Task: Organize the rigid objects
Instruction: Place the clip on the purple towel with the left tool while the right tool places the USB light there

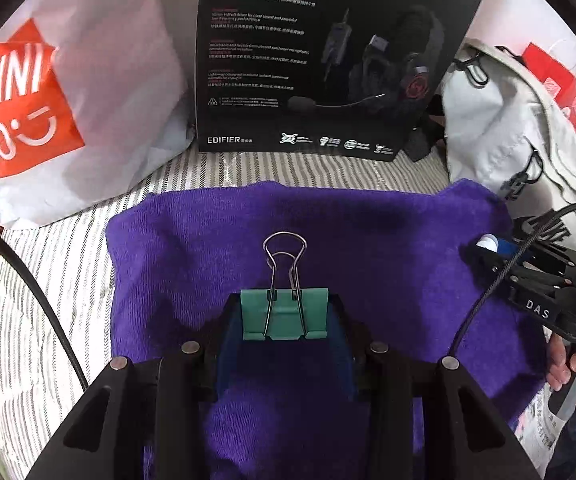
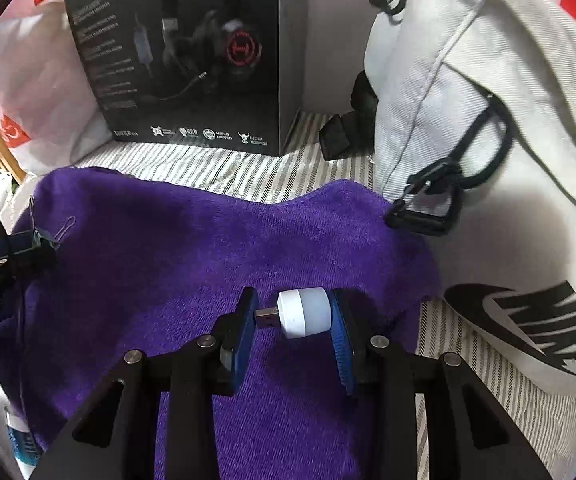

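Observation:
My left gripper (image 1: 284, 314) is shut on a green binder clip (image 1: 283, 314), whose wire handles point forward, just above a purple towel (image 1: 368, 248). My right gripper (image 2: 294, 312) is shut on a small white USB lamp (image 2: 304, 312), its metal plug against the left pad and its white cap against the right pad, over the same towel (image 2: 207, 248). The right gripper shows at the right edge of the left wrist view (image 1: 488, 246). The left gripper shows at the left edge of the right wrist view (image 2: 45, 240).
A black Edifier headset box (image 1: 316, 56) stands behind the towel. A white Miniso bag (image 1: 47, 112) lies at left. A white Nike bag (image 2: 508, 160) lies at right. Striped cloth (image 1: 55, 264) covers the surface.

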A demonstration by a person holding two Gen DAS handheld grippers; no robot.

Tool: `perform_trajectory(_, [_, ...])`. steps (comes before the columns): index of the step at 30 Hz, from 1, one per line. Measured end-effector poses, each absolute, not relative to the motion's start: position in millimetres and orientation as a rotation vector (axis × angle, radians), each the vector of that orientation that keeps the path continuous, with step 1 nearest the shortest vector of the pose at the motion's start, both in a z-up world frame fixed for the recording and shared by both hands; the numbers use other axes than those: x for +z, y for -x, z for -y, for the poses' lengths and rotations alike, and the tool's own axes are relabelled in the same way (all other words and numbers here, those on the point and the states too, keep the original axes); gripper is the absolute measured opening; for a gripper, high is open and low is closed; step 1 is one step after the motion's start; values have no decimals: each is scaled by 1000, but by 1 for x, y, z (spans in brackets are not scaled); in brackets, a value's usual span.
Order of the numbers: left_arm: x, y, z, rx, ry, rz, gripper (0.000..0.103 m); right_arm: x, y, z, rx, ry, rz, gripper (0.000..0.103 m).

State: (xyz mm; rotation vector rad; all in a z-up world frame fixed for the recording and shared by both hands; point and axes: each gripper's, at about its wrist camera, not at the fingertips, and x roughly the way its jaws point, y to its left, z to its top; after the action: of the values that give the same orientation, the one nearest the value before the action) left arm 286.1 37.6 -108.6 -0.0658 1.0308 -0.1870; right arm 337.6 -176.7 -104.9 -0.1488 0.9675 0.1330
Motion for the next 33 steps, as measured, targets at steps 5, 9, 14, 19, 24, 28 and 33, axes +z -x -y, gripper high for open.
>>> perform_trajectory(5, [-118, -293, -37, -165, 50, -1056, 39, -114, -345, 175, 134, 159, -998, 36])
perform_trajectory(9, [-121, -295, -37, -162, 40, -1062, 39, -116, -345, 173, 139, 155, -1002, 36])
perform_trajectory(14, [-122, -293, -31, -154, -1, -1057, 39, -117, -344, 172, 150, 164, -1005, 39])
perform_trajectory(19, [-124, -286, -25, -165, -14, -1052, 56, -114, -336, 180, 161, 143, -994, 64])
perform_trajectory(24, [-128, -275, -19, -156, -61, -1051, 66, -103, -321, 188, 165, 98, -972, 64])
perform_trajectory(28, [-124, -262, -26, -152, -9, -1052, 66, -92, -302, 191, 148, 92, -945, 64])
perform_trajectory(33, [-100, -235, -38, -147, 29, -999, 66, -74, -265, 192, 132, 81, -911, 64])
